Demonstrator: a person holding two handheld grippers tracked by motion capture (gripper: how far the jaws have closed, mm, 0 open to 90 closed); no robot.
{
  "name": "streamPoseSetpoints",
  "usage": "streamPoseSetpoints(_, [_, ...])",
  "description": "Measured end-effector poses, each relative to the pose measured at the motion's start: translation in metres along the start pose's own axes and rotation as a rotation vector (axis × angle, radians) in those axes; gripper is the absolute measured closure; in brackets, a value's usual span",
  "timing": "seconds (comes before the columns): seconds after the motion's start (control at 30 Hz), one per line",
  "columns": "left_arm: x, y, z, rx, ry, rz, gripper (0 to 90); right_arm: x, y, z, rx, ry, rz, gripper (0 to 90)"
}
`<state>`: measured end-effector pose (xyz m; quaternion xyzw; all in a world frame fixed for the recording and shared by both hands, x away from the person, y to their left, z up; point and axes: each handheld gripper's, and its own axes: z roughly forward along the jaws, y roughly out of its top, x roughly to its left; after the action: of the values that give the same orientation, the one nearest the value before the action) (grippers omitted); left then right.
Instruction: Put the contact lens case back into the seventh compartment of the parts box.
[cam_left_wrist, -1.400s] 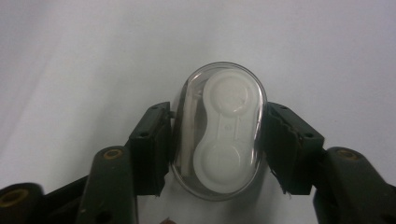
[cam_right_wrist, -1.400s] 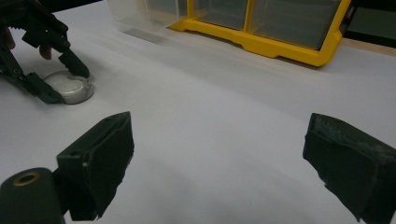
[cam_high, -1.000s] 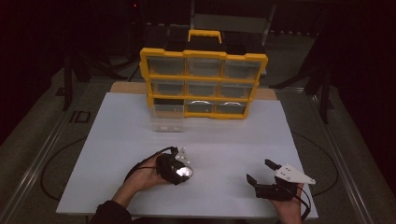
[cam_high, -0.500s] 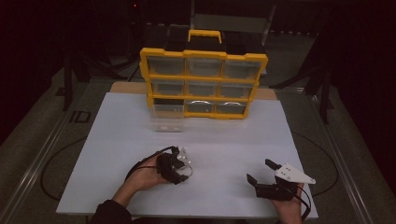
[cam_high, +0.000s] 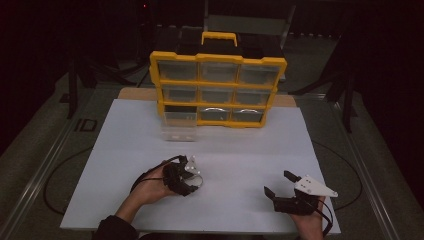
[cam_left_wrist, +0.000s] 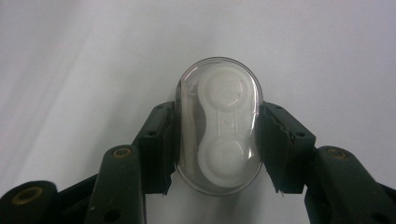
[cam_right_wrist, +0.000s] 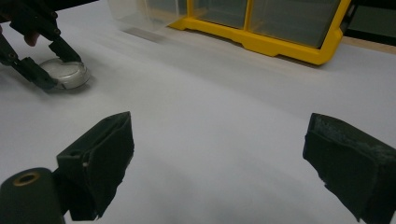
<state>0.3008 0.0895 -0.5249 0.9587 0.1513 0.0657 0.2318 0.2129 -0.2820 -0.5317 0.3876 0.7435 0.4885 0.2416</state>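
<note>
Clear oval capsule (cam_left_wrist: 218, 125), with a white two-lobed insert inside, sits clamped between the jaws of the left claw (cam_high: 186, 175), low over the near-left part of the white tabletop (cam_high: 240, 150). Over the last second that claw has swung the capsule slightly toward the person, which suggests a carry or inspection under way, not a release. Across the sheet, the right claw (cam_high: 284, 191) stays parked with jaws wide apart, holding nothing. One clear drawer (cam_high: 179, 132) stands pulled out of the yellow organizer (cam_high: 218, 90), a likely destination.
</note>
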Motion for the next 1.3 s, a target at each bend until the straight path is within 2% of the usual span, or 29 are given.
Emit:
streamPoseSetpoints(0.07, [0.001,0.0,-0.002,-0.006,0.014,-0.005,49.7,0.0,0.0,0.0,0.0,0.0,0.0,8.5])
streamPoseSetpoints(0.97, [0.016,-0.003,-0.036,-0.059,0.077,-0.044,49.7,0.0,0.0,0.0,-0.004,0.005,0.004,8.4])
streamPoseSetpoints(1.3, [0.02,0.0,-0.045,-0.065,0.096,-0.043,49.8,0.0,0.0,0.0,-0.005,0.004,0.006,8.5])
